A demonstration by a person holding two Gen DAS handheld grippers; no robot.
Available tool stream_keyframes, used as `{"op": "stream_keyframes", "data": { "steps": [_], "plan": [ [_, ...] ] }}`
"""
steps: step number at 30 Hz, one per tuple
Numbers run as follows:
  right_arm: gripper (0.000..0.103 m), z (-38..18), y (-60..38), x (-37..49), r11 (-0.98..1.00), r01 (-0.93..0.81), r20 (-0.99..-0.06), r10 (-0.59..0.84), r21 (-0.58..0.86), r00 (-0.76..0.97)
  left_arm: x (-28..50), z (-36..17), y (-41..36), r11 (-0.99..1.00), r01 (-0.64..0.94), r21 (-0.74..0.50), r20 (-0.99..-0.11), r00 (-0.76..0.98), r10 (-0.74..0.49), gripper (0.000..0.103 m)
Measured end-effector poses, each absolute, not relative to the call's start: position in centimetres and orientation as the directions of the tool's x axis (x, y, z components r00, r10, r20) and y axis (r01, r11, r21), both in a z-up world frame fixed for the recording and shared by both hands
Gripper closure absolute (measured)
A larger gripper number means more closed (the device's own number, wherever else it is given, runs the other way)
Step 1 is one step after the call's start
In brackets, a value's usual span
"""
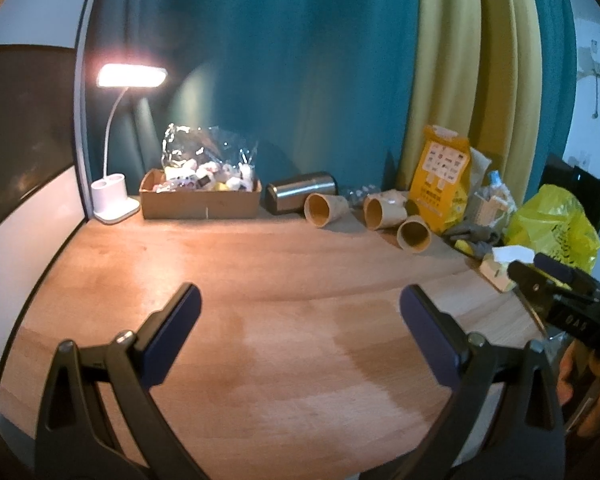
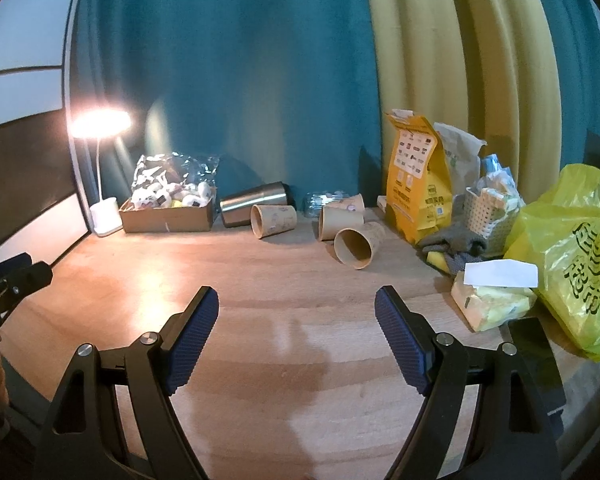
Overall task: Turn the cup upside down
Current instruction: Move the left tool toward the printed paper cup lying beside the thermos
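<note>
Three brown paper cups lie on their sides at the back of the wooden table, mouths toward me: a left cup (image 1: 324, 209) (image 2: 272, 220), a middle cup (image 1: 384, 210) (image 2: 338, 220) and a nearer right cup (image 1: 414, 233) (image 2: 357, 246). A steel tumbler (image 1: 300, 191) (image 2: 254, 202) lies on its side behind the left cup. My left gripper (image 1: 300, 304) is open and empty, over the bare table well short of the cups. My right gripper (image 2: 297, 308) is open and empty, also short of them. The right gripper shows in the left wrist view (image 1: 548, 272).
A lit desk lamp (image 1: 112, 196) and a cardboard box of packets (image 1: 200, 196) stand at the back left. An orange bag (image 2: 418, 184), a basket (image 2: 488, 212), a yellow plastic bag (image 2: 572, 248) and a tissue pack (image 2: 492, 300) crowd the right side. Curtains hang behind the table.
</note>
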State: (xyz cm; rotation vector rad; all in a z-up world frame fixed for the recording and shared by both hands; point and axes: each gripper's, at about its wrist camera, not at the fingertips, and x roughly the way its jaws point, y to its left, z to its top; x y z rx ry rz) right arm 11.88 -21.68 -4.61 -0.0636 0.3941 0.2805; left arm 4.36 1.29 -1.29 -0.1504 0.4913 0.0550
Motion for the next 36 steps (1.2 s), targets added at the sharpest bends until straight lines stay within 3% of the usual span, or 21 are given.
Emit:
{"op": "stream_keyframes", "data": {
  "steps": [8, 14, 24, 36],
  "plan": [
    [0.02, -5.3, -23.4, 16.6, 0.969, -0.247, -0.405, 0.233, 0.02, 0.884, 11.2, -2.7, 2.1, 0.995, -0.057, -0.085, -0.536, 0.844, 0.003, 0.002],
    [0.02, -6.8, -25.3, 21.6, 0.977, -0.205, -0.429, 0.21, 0.057, 0.879, 20.1, -4.5, 3.1, 0.998, 0.025, -0.063, -0.649, 0.758, -0.06, 0.002],
    [0.02, -9.3, -28.1, 29.6, 0.974, -0.159, -0.486, 0.218, 0.161, 0.846, 36.0, -5.8, -0.7, 0.956, 0.238, 0.169, -0.77, 0.637, -0.023, 0.002],
    [0.02, -10.4, -30.7, 35.4, 0.968, -0.095, -0.536, 0.208, 0.231, 0.818, 47.3, -8.9, -6.7, 0.864, 0.364, 0.348, -0.796, 0.601, 0.068, 0.002]
  ]
}}
